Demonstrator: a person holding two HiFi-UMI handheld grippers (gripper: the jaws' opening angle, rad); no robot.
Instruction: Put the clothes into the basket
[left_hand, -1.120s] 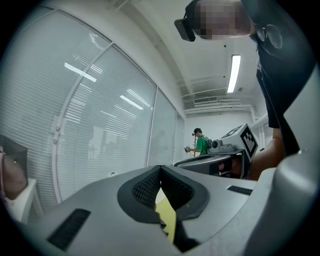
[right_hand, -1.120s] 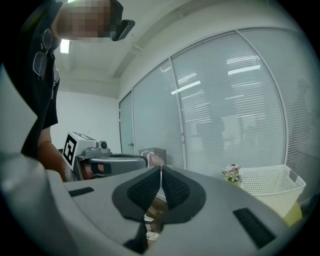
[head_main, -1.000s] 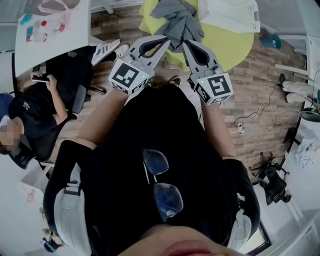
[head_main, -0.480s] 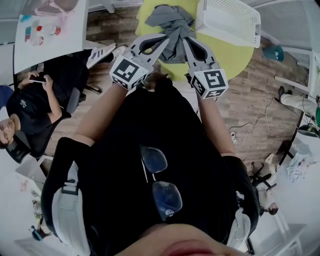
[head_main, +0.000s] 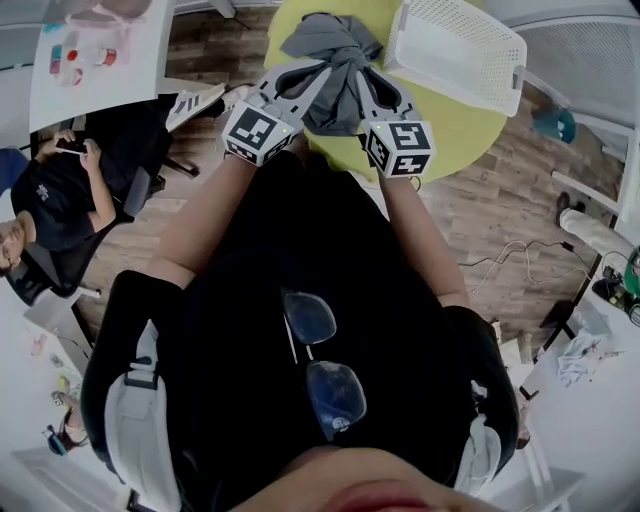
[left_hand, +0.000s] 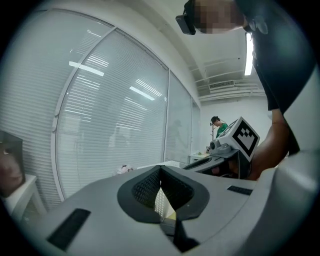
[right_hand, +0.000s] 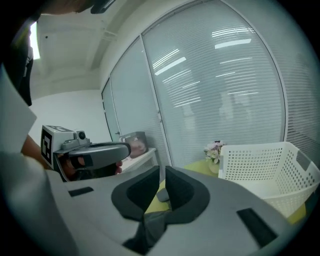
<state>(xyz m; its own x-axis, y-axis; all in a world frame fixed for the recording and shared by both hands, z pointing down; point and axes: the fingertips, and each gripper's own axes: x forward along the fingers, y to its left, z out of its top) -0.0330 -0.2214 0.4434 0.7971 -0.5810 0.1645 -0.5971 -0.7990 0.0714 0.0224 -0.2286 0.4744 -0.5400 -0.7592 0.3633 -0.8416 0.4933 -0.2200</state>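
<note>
A grey garment (head_main: 335, 55) hangs bunched between my two grippers above a round yellow-green table (head_main: 470, 115). My left gripper (head_main: 322, 78) is shut on the garment's left side, and dark cloth (left_hand: 177, 235) trails under its closed jaws (left_hand: 161, 170). My right gripper (head_main: 368, 82) is shut on the right side, with grey cloth (right_hand: 150, 225) pinched low between its jaws (right_hand: 162, 172). A white perforated basket (head_main: 455, 45) stands on the table just right of the garment, and its wall (right_hand: 265, 165) shows in the right gripper view.
A seated person in black (head_main: 60, 190) is at the left beside a white table (head_main: 100, 80) with small items. Cables (head_main: 510, 250) lie on the wood floor at right. A small flower pot (right_hand: 214, 149) stands next to the basket. Blinds cover the windows.
Both grippers have moved forward and down over the yellow-green table, carrying the grey garment with them. The basket now sits closer to the right gripper.
</note>
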